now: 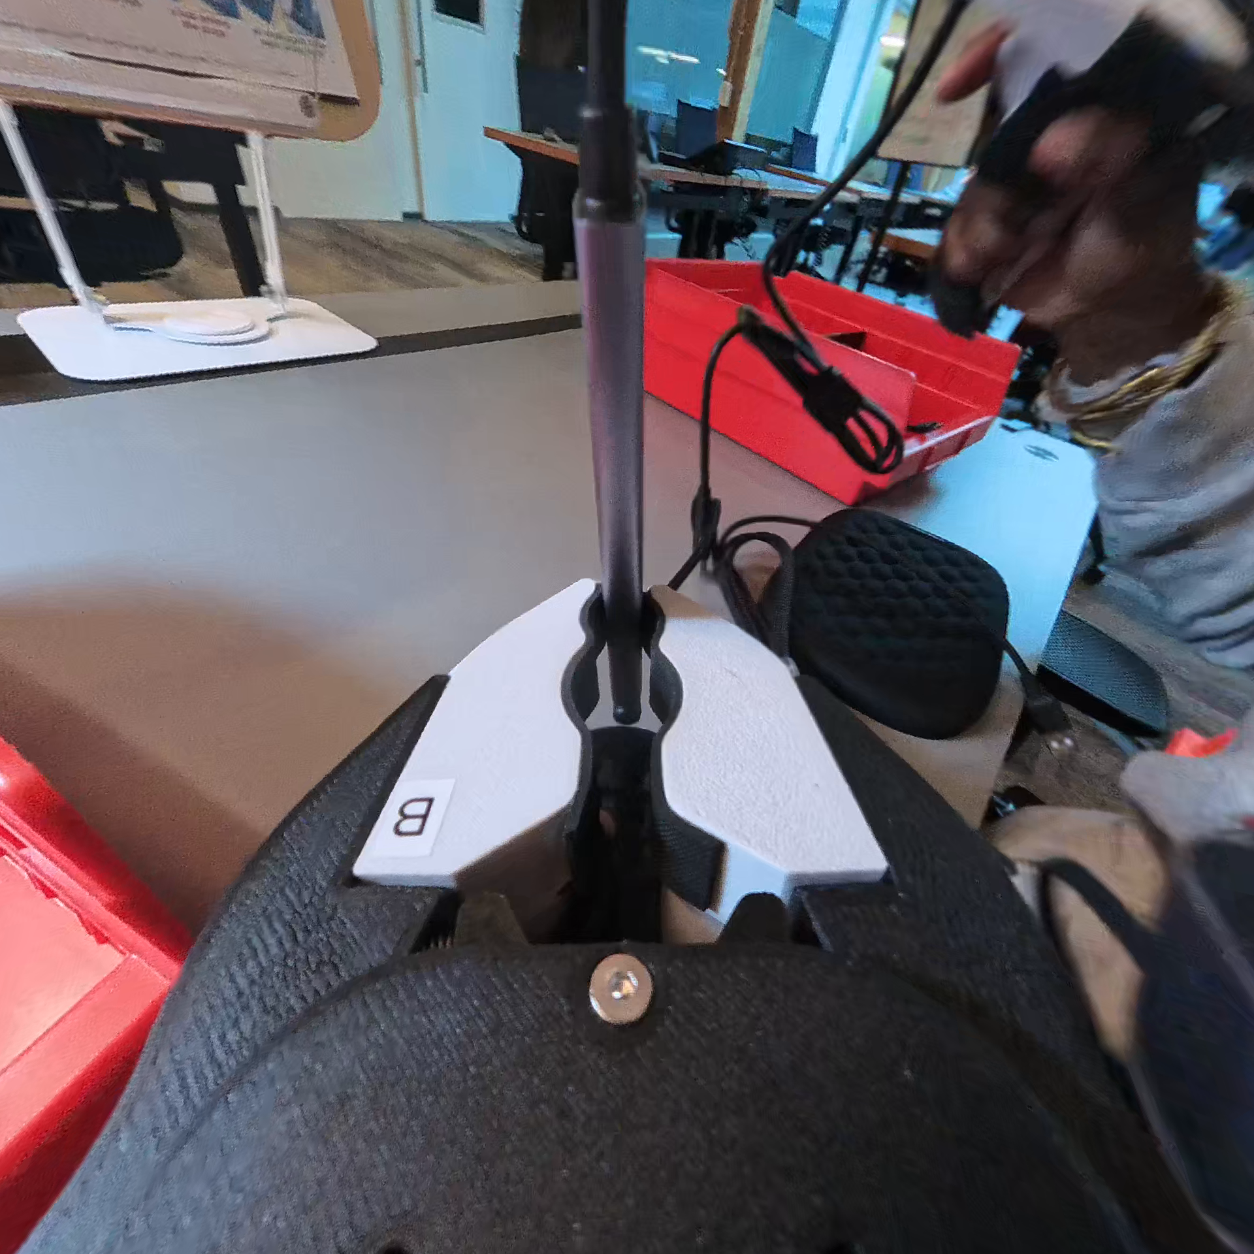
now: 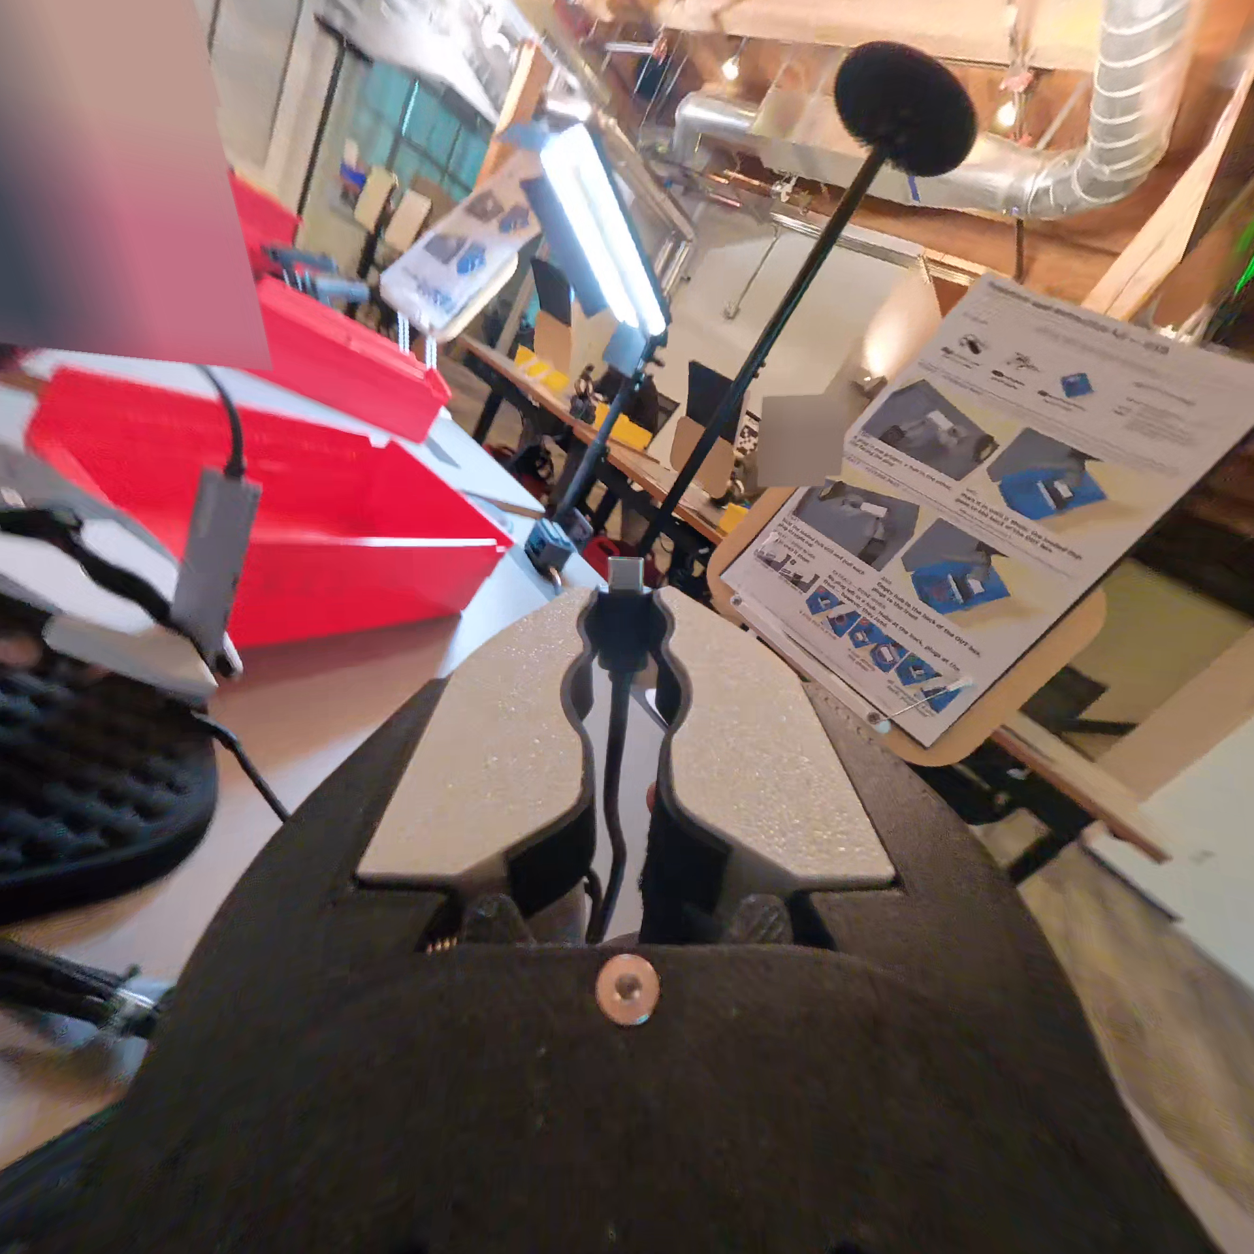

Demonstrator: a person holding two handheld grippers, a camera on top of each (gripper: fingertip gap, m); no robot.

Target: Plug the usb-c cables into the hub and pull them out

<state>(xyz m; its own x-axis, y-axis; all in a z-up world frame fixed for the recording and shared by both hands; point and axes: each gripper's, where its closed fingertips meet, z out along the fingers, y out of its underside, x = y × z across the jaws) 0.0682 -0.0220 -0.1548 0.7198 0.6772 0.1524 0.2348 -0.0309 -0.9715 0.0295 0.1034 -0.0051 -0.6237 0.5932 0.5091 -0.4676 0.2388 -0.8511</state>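
My left gripper (image 1: 621, 600) is shut on the slim grey hub (image 1: 611, 407), which stands upright out of the fingers, edge-on, with its own black lead at the top. My right gripper (image 2: 624, 597) is shut on a black USB-C plug (image 2: 623, 624); the plug's metal tip (image 2: 624, 573) sticks out past the fingertips and its cable runs back between the fingers. In the right wrist view the hub (image 2: 217, 543) is off to the left, apart from the plug. In the left wrist view the right gripper (image 1: 1099, 156) is blurred at the upper right, with a tied cable bundle (image 1: 838, 400) hanging below it.
Red bins stand on the grey table (image 1: 271, 475) at the right (image 1: 950, 380) and near left (image 1: 61, 950). A black honeycomb-textured pad (image 1: 896, 611) lies beside my left gripper. A white stand base (image 1: 197, 332), an instruction board (image 2: 984, 509), a foam-tipped microphone (image 2: 902, 108) and a light bar (image 2: 604, 231) surround the spot.
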